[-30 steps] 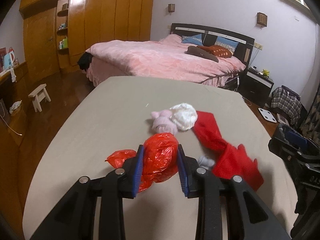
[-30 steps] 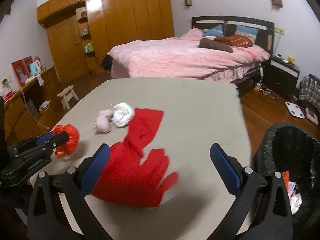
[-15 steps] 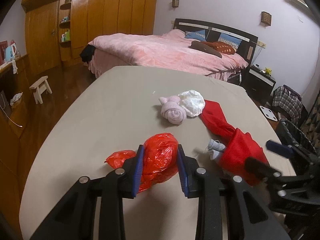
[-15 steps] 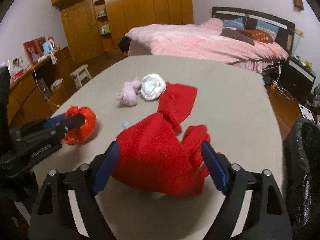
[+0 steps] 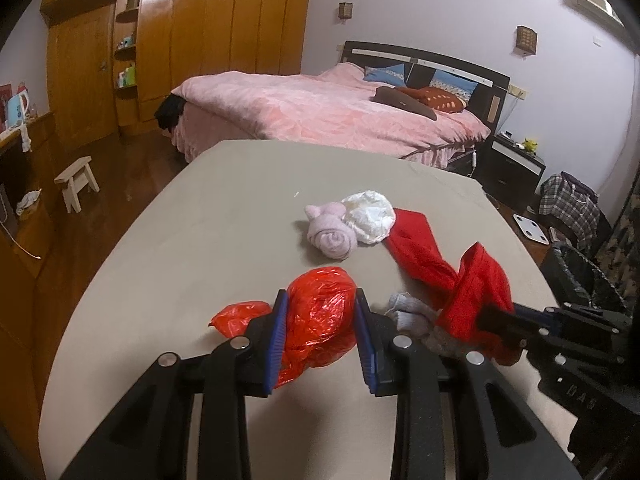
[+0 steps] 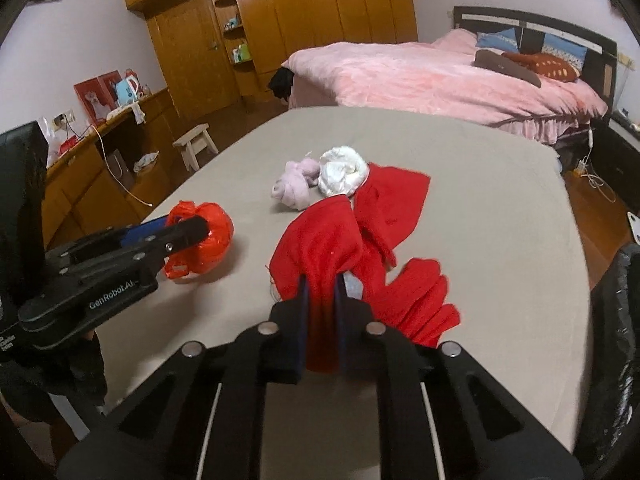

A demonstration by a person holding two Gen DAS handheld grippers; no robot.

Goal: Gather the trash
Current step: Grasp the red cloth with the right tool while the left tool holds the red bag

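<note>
Right wrist view is showing the right gripper nearest, its jaws having just been closing and now pinching a fold of the red cloth, which is bunching up between the blue pads while the rest is lying spread on the grey table. A small pale grey scrap is peeking out just beside the right pad, under the cloth. To the left, the left gripper is clamping the red bag, a crumpled plastic ball resting on the table; in the left wrist view the same left gripper is squeezing the red bag between partly closed pads, with a loose tail of plastic sticking out to the left. Farther out, a rolled pink cloth and a white wad are lying touching each other, with the far end of the red cloth reaching the white wad. At the right edge a black bin with a bag liner is standing just beside the table. Judging from this, the task is sitting at an early-to-middle stage: both hands are gripping an item, but neither item is lifted clear nor dropped in the bin, and the pink cloth, white wad and grey scrap are waiting untouched. Beyond the table, a pink bed and a wooden wardrobe are filling the background.
</note>
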